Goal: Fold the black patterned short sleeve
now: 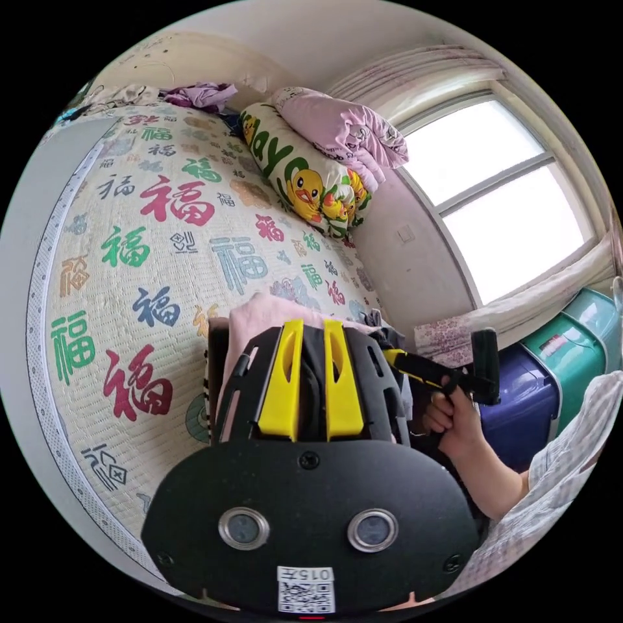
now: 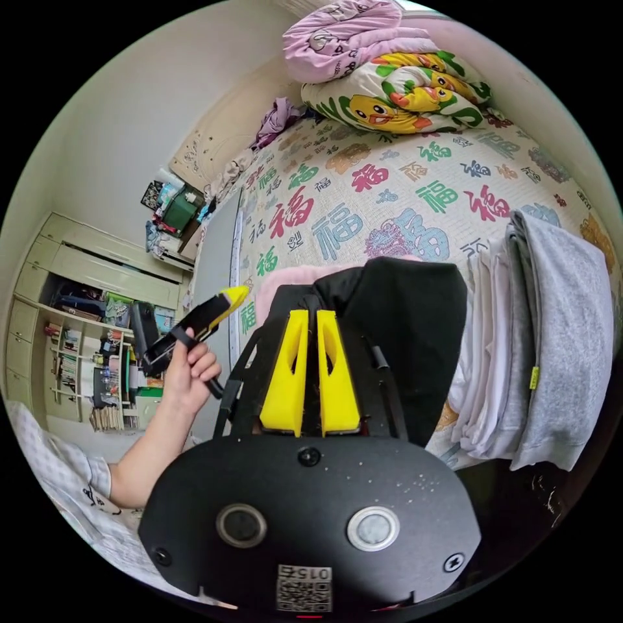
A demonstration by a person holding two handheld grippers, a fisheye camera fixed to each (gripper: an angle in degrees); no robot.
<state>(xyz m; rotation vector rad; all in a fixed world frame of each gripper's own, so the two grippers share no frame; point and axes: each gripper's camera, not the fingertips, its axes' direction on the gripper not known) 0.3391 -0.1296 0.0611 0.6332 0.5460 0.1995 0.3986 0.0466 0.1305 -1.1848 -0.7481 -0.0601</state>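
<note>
The black short sleeve [image 2: 409, 324] lies bunched on a pink garment [image 2: 276, 289] at the near edge of the bed. In the right gripper view my right gripper [image 2: 311, 315] has its yellow jaws pressed together, with black cloth rising in a peak at their tips. That same gripper [image 1: 392, 355] is held in a hand in the left gripper view, its tip against dark cloth [image 1: 383, 328]. My left gripper [image 1: 313, 324] hovers above the pink garment [image 1: 259, 311], jaws together. From the side, the left gripper [image 2: 235, 295] has nothing hanging from it.
The bed mat [image 1: 130, 272] carries large coloured characters. Rolled quilts [image 2: 389, 71] sit at its far end. A stack of folded white and grey clothes [image 2: 551, 324] lies beside the black garment. Plastic storage boxes [image 1: 558, 363] stand under the window. Shelves [image 2: 84, 350] line the far wall.
</note>
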